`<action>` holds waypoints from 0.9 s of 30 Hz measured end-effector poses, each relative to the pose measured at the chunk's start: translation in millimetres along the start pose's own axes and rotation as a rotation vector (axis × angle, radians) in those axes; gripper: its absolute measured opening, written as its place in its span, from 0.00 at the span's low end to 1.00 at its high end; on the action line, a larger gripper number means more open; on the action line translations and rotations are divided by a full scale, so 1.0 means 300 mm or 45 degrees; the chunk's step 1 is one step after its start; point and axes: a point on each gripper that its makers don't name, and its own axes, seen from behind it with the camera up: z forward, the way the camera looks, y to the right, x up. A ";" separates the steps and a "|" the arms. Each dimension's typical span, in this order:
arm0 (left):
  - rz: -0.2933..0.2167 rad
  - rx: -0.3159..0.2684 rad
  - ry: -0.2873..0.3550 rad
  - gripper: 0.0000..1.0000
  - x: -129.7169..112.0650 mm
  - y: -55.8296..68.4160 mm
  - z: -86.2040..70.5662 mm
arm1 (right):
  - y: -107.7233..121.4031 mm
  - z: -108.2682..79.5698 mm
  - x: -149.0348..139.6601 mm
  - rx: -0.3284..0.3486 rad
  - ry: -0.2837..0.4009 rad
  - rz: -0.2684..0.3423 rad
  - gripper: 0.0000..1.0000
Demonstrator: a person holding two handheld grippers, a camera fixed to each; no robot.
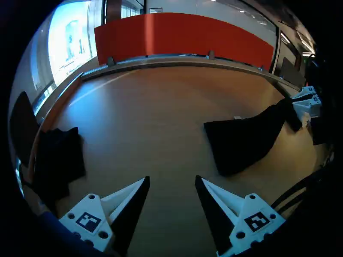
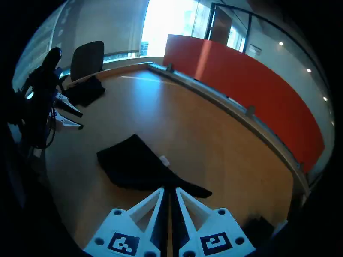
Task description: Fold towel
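Towel (image 1: 244, 141): dark, mostly flat on the worktop (image 1: 163, 107), with one end drawn up off the wood toward the right claw (image 1: 306, 103). A small white tag (image 2: 164, 160) sits near its middle.
Right claw: the fingers are all but closed. As I read the right gripper view, they pinch the towel's near corner between them, and the cloth fans out ahead from there.
Left claw (image 1: 172, 177): spread wide, holding nothing, hovering over bare wood.
Bearing: from my left claw the towel lies ahead and to the right. Its nearest loose corner sits low on the worktop, just beyond the claw's right-side finger.
Long axis: it runs diagonally from that loose corner up to the pinched end, so my two claws sit toward opposite ends of it.
Nearer hand: the right has its end already. The free end falls to the left, which I judge must swing right and come down on that corner.
Open room: there is a wide stretch of bare wood ahead of and between the claws, enough to lay a fold across.
Edges: a red screen (image 1: 184, 36) and a raised rail close off the far side of the worktop, well apart from the towel.
Clutter: a heap of dark cloth (image 1: 58, 158) lies on the left claw's other side, near the worktop's edge by a chair (image 2: 88, 58), well clear of the towel.
Risk: the pinch looks to be on a thin corner, and I think it could slip if I pull before the left has hold.
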 end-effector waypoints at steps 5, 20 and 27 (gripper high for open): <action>-0.005 0.000 0.004 0.77 0.002 0.001 -0.005 | -0.041 0.039 0.029 0.038 0.010 -0.015 0.10; -0.051 0.024 0.014 0.78 -0.004 -0.028 -0.025 | -0.248 0.162 0.138 0.207 0.046 -0.060 0.10; -0.064 0.035 0.013 0.78 -0.014 -0.046 -0.033 | -0.360 0.217 0.146 0.285 0.023 -0.070 0.23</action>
